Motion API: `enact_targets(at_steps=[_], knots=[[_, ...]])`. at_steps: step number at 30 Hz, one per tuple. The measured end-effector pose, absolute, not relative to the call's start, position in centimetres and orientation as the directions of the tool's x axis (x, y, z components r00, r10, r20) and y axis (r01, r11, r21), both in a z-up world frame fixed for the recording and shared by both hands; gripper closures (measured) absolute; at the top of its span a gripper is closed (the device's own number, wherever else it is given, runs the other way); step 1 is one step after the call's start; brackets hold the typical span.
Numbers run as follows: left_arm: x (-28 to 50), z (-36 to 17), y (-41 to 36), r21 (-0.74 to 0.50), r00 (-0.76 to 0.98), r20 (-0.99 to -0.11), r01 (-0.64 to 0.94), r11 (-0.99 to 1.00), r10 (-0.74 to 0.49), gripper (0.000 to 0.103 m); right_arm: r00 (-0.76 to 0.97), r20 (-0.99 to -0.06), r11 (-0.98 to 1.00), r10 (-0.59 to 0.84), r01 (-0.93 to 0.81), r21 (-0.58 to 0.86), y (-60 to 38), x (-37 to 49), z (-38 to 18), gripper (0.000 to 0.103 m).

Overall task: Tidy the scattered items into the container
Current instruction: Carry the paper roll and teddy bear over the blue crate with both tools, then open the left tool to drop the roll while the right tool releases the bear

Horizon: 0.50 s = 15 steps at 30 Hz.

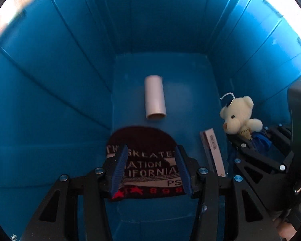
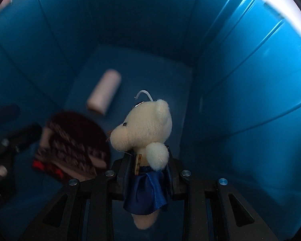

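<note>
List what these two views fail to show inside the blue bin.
- Hat, left view: lettering cut by the left gripper's fingers; whether they hold it is unclear. Right view: blurred.
- Slim box, left view: print too small; in the right view the teddy hides it.
- Teddy's legs, left view: hidden in the right gripper.
- Bin rim: overexposed in both views.
</note>
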<state>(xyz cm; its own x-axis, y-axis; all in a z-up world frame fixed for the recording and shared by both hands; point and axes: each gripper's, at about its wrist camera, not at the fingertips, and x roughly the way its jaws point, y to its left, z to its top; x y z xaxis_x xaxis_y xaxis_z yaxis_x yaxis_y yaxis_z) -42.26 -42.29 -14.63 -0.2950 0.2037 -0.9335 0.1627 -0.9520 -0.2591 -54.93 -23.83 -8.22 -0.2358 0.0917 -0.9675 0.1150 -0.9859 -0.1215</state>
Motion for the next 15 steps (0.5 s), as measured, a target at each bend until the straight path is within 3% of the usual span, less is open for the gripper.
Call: enact_targets(at_steps=[7,9,10,11,15], knots=[[-42.3,-18.5,-41.4,-0.213,-0.178,-0.967,0.172,-0.962,0.183,0.054,-0.236,-0.969,-0.992,0.077,0.078,-0.098,-22.9,-54.8,-8.4,0.073],[-42.3,-18.9,-41.1,-0.199,-0.158,-0.972,0.158,-0.967,0.174,0.046,-0.235,-0.970,-0.994,0.066,0.069,-0.085,-22.8,-55.2,-8.5,0.070],[-42.2,-19.0,-41.0,-0.199,-0.156,-0.972,0.151,-0.968,0.175,0.037,-0.235,-0.970,-0.994,0.065,0.067,-0.082,-23.1,-55.6,-8.4,0.068],[-42.1,-18.9,-40.9,-0.198,-0.157,-0.972,0.146,-0.969,0.175,0.035,-0.238,-0.969,-0.994,0.067,0.066,-0.085,-23.3,-55.7,-8.2,0.066],[-42.1,-19.1,-40.5,-0.184,-0.148,-0.975,0.130,-0.974,0.164,0.035,-0.253,-0.964,-0.992,0.084,0.066,-0.104,-23.5,-55.8,-7.8,0.047]])
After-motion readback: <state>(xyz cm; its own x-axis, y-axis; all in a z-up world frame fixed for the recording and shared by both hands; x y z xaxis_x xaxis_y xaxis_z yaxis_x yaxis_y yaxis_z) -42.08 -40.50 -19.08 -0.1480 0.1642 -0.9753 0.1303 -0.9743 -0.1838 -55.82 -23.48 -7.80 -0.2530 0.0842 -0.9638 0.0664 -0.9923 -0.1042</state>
